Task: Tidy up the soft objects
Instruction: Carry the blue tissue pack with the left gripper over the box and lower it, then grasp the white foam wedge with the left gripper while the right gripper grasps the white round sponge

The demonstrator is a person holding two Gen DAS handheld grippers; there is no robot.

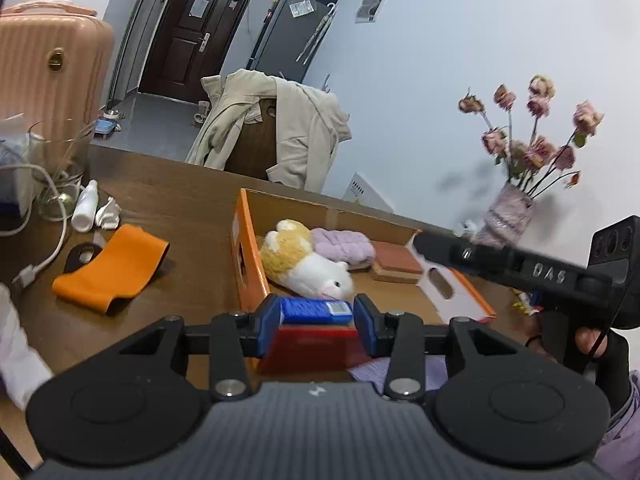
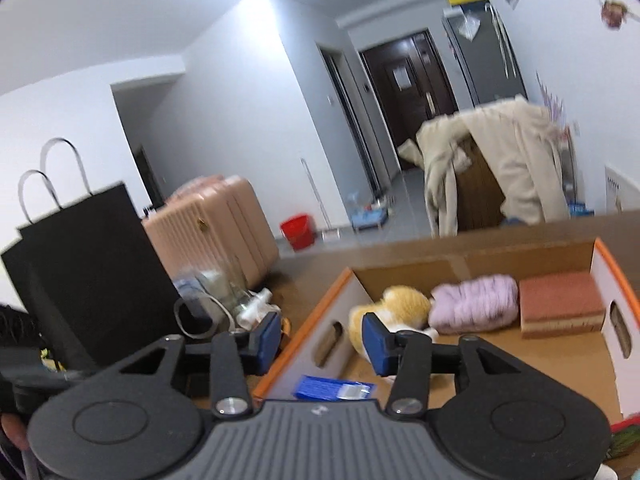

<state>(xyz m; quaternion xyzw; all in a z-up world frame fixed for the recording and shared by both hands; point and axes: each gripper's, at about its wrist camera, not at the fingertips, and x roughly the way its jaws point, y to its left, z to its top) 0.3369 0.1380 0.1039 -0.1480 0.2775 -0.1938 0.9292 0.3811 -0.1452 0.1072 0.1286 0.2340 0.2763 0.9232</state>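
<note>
We see the soft things lying in the cardboard box (image 2: 472,268) on the worktop (image 1: 168,200): a plush toy (image 1: 304,264) of yellow and white on its side, a lilac fluffy bundle (image 2: 474,306) just beside it, and a brick-coloured sponge (image 2: 560,306) against the box's end wall. A blue packet (image 2: 334,388) lies flat on the box floor nearer us. Our left hand-held gripper (image 1: 316,322) hangs over the near edge of the box with its jaws apart; the blue packet shows between them, though we cannot tell whether the pads touch it. Our right hand-held gripper (image 2: 320,340) stands open and holds nothing. Outside the box, an orange band (image 1: 112,270) lies on the worktop near a white bottle (image 1: 86,208).
</note>
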